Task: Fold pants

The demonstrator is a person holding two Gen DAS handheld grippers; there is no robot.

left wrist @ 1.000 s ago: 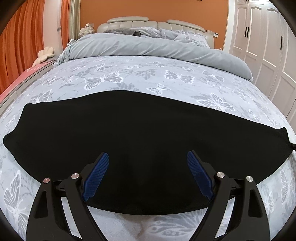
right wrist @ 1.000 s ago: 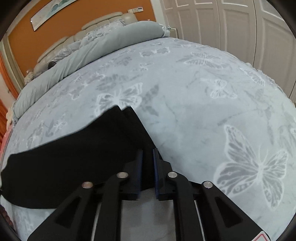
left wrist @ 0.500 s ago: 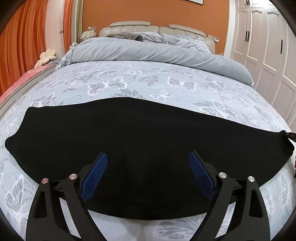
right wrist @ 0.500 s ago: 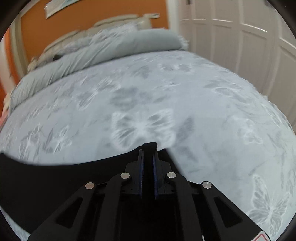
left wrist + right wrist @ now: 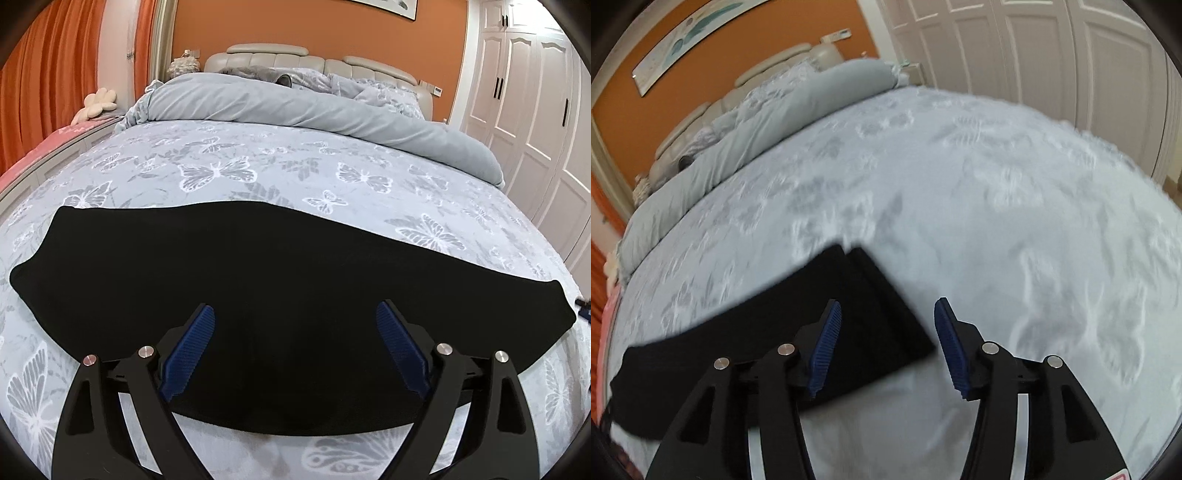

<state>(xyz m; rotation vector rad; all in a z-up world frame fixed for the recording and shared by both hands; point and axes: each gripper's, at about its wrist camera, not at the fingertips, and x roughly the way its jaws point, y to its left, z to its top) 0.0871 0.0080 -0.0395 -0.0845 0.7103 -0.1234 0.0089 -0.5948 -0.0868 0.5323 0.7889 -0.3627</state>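
The black pants (image 5: 280, 295) lie flat in a long strip across the butterfly-print bed cover (image 5: 258, 173), folded lengthwise. The left gripper (image 5: 295, 321) hovers over their middle, jaws spread wide and holding nothing. The right gripper (image 5: 886, 314) is above the pants' leg end (image 5: 879, 295), its jaws opening, the blue pads clear of the cloth.

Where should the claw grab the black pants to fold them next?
Probably the leg-end corner of the black pants, coming from above and from the near side. That end shows two stacked edges lying flat on the bedspread, so one pinch catches both layers. The right claw hovers right there, opening, nothing pinched.
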